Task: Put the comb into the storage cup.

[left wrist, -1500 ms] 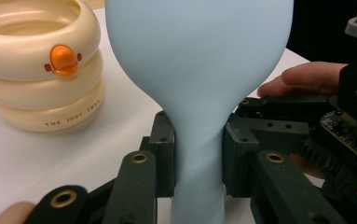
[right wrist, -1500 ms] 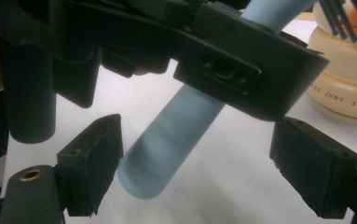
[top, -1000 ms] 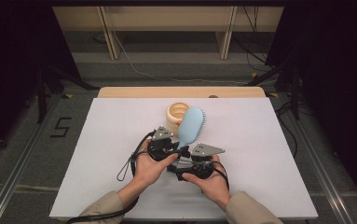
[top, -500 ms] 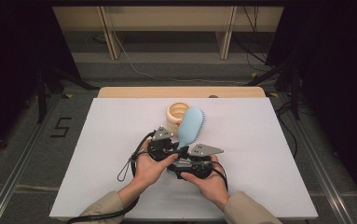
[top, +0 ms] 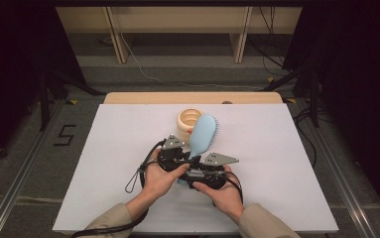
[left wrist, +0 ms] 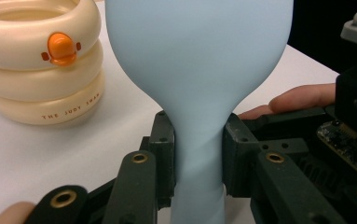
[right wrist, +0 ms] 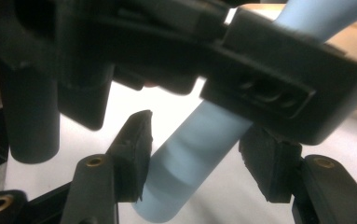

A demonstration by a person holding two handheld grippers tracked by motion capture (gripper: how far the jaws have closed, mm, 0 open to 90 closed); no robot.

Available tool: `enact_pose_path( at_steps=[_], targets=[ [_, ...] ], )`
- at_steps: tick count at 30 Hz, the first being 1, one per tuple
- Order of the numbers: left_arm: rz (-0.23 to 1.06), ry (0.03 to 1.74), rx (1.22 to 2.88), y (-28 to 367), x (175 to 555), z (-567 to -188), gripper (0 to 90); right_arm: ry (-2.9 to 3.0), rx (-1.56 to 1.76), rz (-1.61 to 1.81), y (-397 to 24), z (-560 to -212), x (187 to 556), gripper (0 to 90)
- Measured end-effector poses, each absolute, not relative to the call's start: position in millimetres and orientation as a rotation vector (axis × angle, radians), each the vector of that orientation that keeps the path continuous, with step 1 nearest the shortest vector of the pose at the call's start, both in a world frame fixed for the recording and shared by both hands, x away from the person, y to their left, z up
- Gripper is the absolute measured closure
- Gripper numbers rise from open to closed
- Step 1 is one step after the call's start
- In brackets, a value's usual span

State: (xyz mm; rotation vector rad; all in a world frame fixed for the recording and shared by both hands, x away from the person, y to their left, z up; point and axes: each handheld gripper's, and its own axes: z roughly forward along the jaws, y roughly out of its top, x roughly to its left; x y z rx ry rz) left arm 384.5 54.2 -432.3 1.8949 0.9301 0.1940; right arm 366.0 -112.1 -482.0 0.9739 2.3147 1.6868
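The blue hairbrush (top: pixel 203 136) is standing tilted over the table's middle, its neck clamped by the left gripper (left wrist: pixel 198 149); the right gripper (right wrist: pixel 192 158) is closing around the handle's end, not yet pinching, so the handover is half done; a cream holder (top: pixel 186 121) is sitting at its 11 o'clock

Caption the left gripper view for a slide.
Left gripper clamps a blue hairbrush by its neck, beside a cream ringed cup.

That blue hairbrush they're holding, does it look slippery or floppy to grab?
The hairbrush looks stiff: it stands straight up from the left gripper clamped on its neck. Its smooth, rounded handle may slip or twist. The wide head probably makes it top-heavy.
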Motion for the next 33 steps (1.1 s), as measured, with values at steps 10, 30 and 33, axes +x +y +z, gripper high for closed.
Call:
enact_pose_path(
  at_steps=[10,30,33],
  targets=[
    [0.193,0.93,1.899,53.2,384.1,-433.6,69.3,2.332,0.992,1.694,-111.5,-483.0,365.7,52.4],
    [0.19,0.915,1.919,52.1,384.0,-431.9,68.2,2.296,1.222,1.766,-117.9,-483.6,367.8,65.1],
    [0.192,0.912,1.923,52.0,384.0,-431.5,67.9,2.291,1.243,1.769,-118.5,-483.8,367.9,66.2]
  ],
)
